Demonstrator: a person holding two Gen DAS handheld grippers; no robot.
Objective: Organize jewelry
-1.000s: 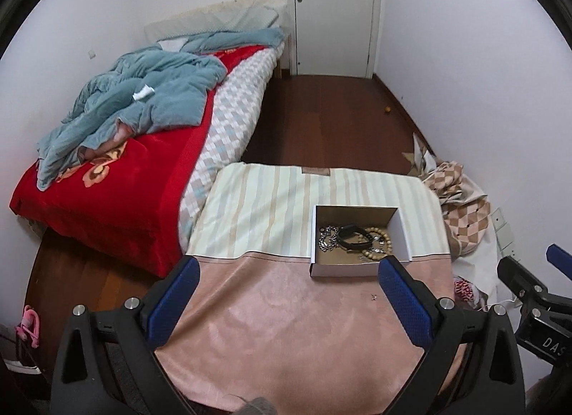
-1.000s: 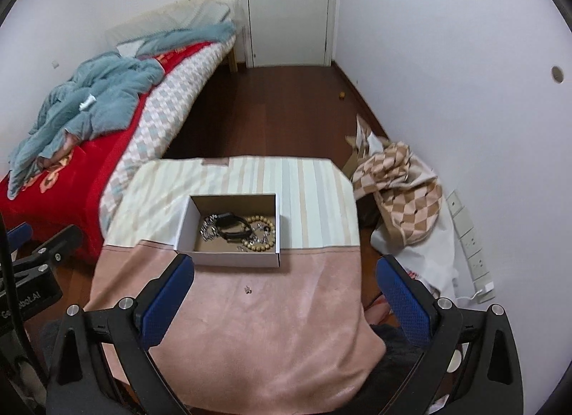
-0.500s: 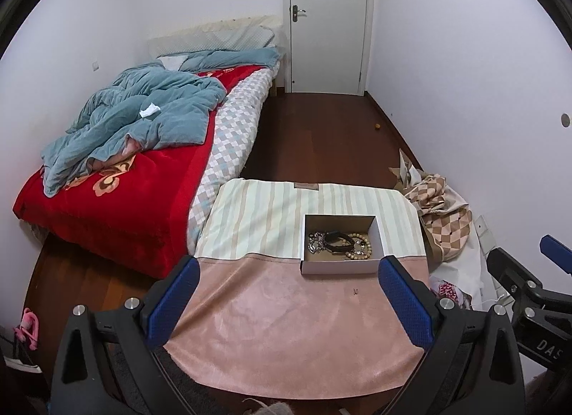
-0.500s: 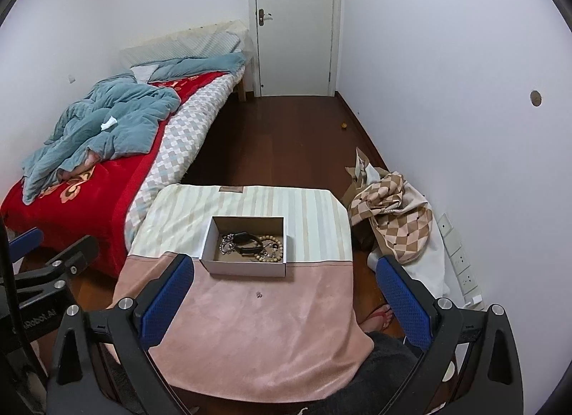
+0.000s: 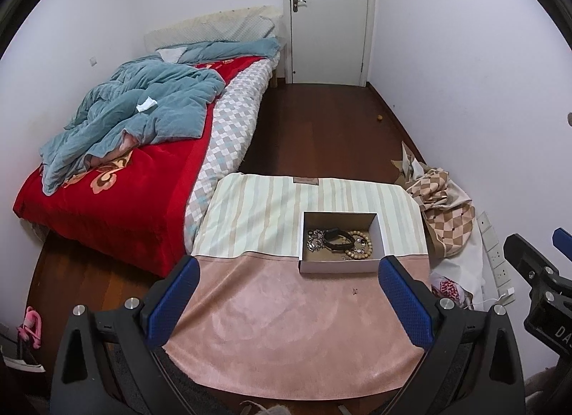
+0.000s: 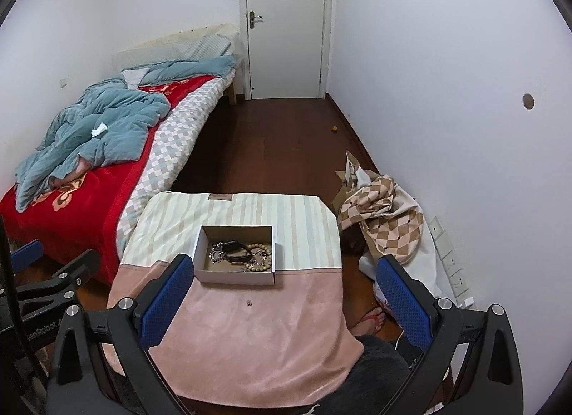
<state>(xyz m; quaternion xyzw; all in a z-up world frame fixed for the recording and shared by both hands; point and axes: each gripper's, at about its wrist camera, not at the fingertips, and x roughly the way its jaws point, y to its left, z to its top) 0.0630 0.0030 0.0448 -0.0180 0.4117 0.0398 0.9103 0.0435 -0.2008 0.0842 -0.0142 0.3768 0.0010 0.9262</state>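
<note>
Both tools, left tool (image 5: 286, 293) and right tool (image 6: 282, 293), gape wide, grasping nothing; we hover high since jewelry (image 6: 241, 252) sits boxed (image 6: 236, 277), one tiny piece (image 6: 249, 303) loose on tabletop (image 6: 250, 343).

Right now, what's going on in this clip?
A person holds two grippers above a cloth-covered table. Both the left gripper and the right gripper are open and hold nothing. A small cardboard box on the table holds a beaded bracelet, a black band and a silver chain. One tiny piece lies on the cloth outside the box.
</note>
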